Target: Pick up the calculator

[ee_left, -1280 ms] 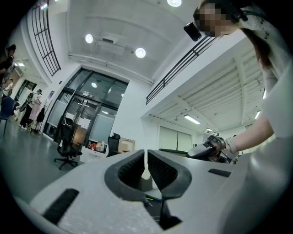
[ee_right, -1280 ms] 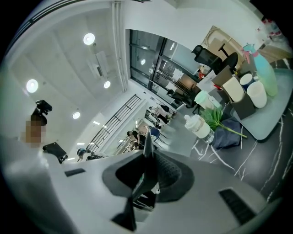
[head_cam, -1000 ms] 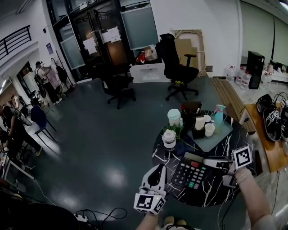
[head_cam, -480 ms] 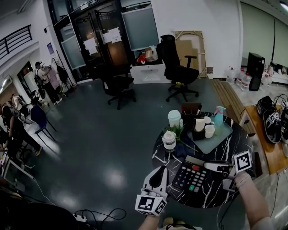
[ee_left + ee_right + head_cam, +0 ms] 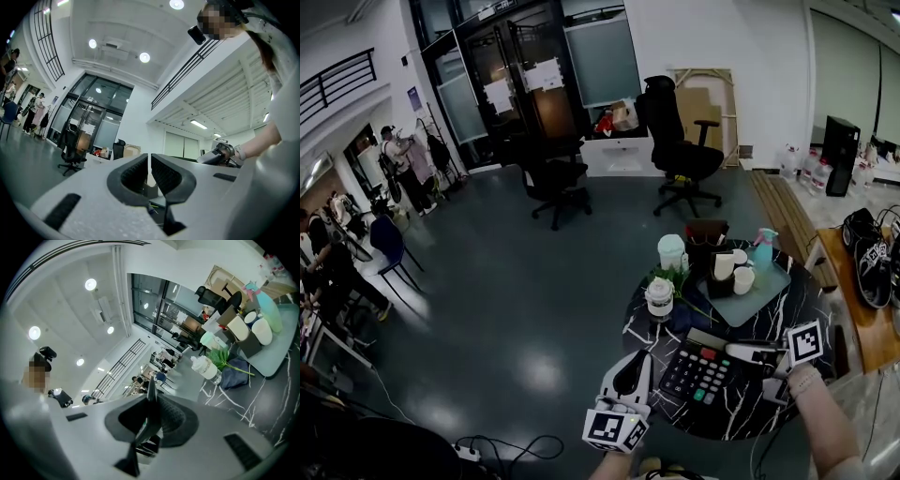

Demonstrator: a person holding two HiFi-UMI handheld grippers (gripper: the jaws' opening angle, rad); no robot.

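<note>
The calculator (image 5: 698, 367) is sitting over the near part of the table (image 5: 748, 412), with its right edge caught between the jaws of the right gripper (image 5: 733, 349). The left gripper (image 5: 636, 358) is hanging just left of it, at the table's edge. Behind the calculator a bottle (image 5: 659, 296) is standing. Farther back on the right, a tray (image 5: 750, 305) is bearing cups (image 5: 742, 279). An office chair (image 5: 675, 141) is standing well behind the table.

The round bench (image 5: 742, 412) looked like shiny black stone with thin white cracks. The calculator (image 5: 698, 370) was black plastic with smooth coloured keys. The left claw (image 5: 636, 359) and the right claw (image 5: 734, 349) were dull pale-grey plastic. Their pads (image 5: 166, 174) were black and bumpy. At 9 o'clock from the bench, the dark floor (image 5: 534, 309) was smooth and glossy. At 3 o'clock was a brown wooden top (image 5: 855, 336).
</note>
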